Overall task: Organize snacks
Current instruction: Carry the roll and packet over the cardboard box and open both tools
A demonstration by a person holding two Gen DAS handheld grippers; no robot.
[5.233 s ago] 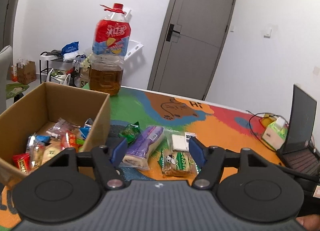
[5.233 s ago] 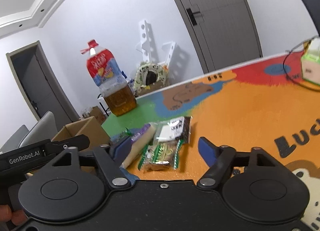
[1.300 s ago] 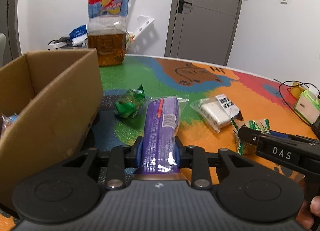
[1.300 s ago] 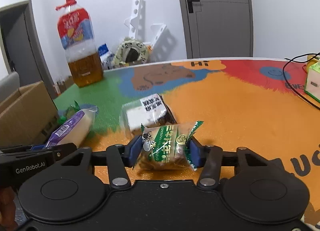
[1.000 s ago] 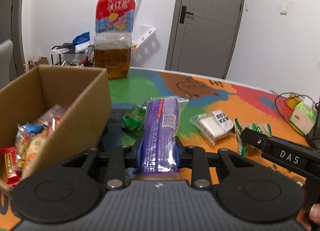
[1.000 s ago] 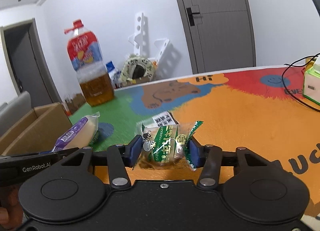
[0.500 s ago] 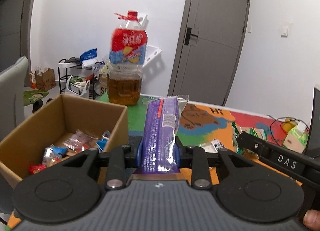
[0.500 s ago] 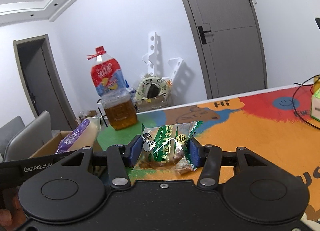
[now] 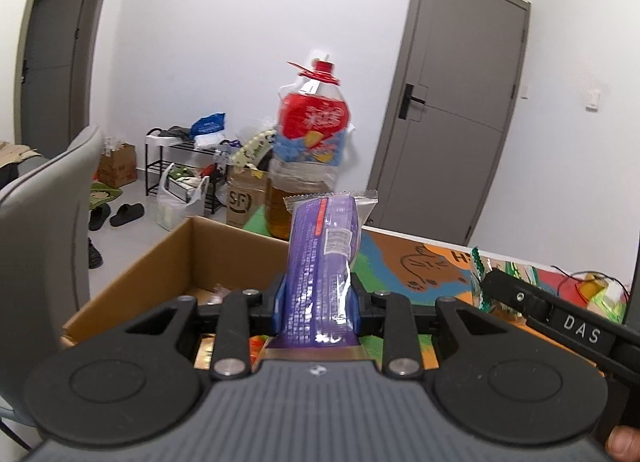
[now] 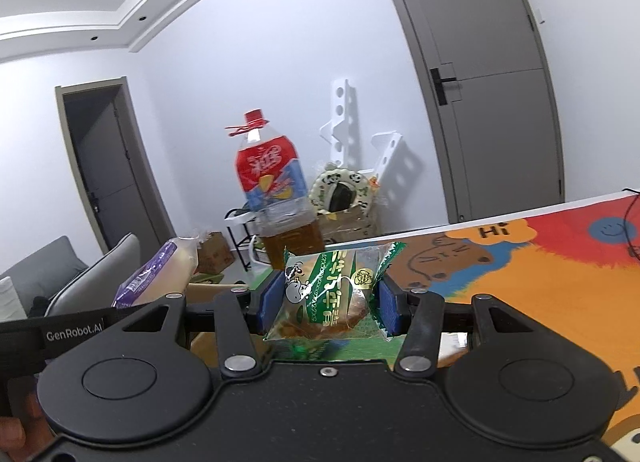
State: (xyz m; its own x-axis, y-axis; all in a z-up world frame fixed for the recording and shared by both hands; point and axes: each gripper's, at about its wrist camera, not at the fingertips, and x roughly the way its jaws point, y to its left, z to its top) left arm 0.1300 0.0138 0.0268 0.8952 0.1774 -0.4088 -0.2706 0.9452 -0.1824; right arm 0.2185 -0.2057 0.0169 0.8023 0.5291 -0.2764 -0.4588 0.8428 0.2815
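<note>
Left wrist view gives me the purple pack pinched upright between my left gripper's blue pads, held over the near edge of the open box, whose inside only this view shows; my right gripper's arm reaches in at the right edge. Right wrist view gives me what that one hides: my right gripper clamping the green bun packet above the mat, with the bottle behind it.
</note>
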